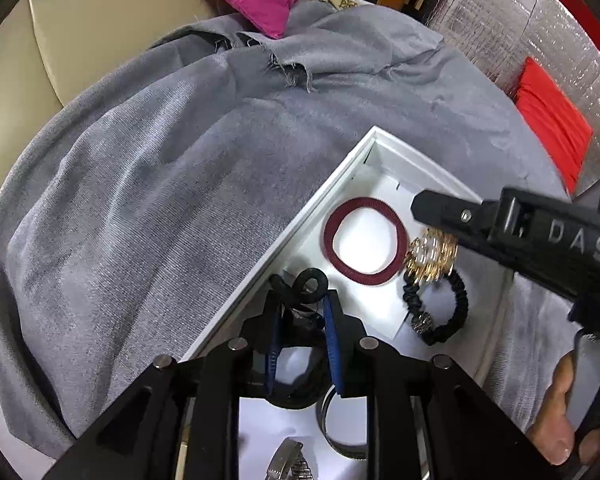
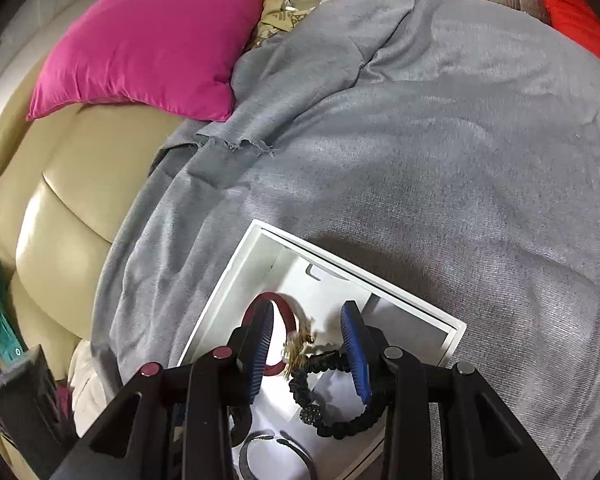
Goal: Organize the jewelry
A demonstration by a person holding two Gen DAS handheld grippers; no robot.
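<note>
An open white box (image 1: 300,220) lies on a grey cloth (image 1: 160,200). Inside lie a dark red hair band (image 1: 364,240) and a black braided tie with a gold ornament (image 1: 432,256). My left gripper (image 1: 303,300) is low in the box's near left part, shut on a twisted black hair tie (image 1: 308,280) that loops up above its fingertips. In the right wrist view my right gripper (image 2: 307,306) stands open over the box (image 2: 220,300), its blue pads either side of the gold ornament (image 2: 298,348). The black braid (image 2: 340,424) curves under the right pad. The red band (image 2: 288,320) is partly hidden by the left finger.
A silver bangle (image 1: 332,420) and a metal watch (image 1: 288,464) lie in the box's near end under my left gripper. A pink cushion (image 2: 148,44) and beige sofa (image 2: 68,208) are beyond the cloth. Red fabric (image 1: 552,124) lies at the right. A person's hand (image 1: 556,420) holds the right gripper.
</note>
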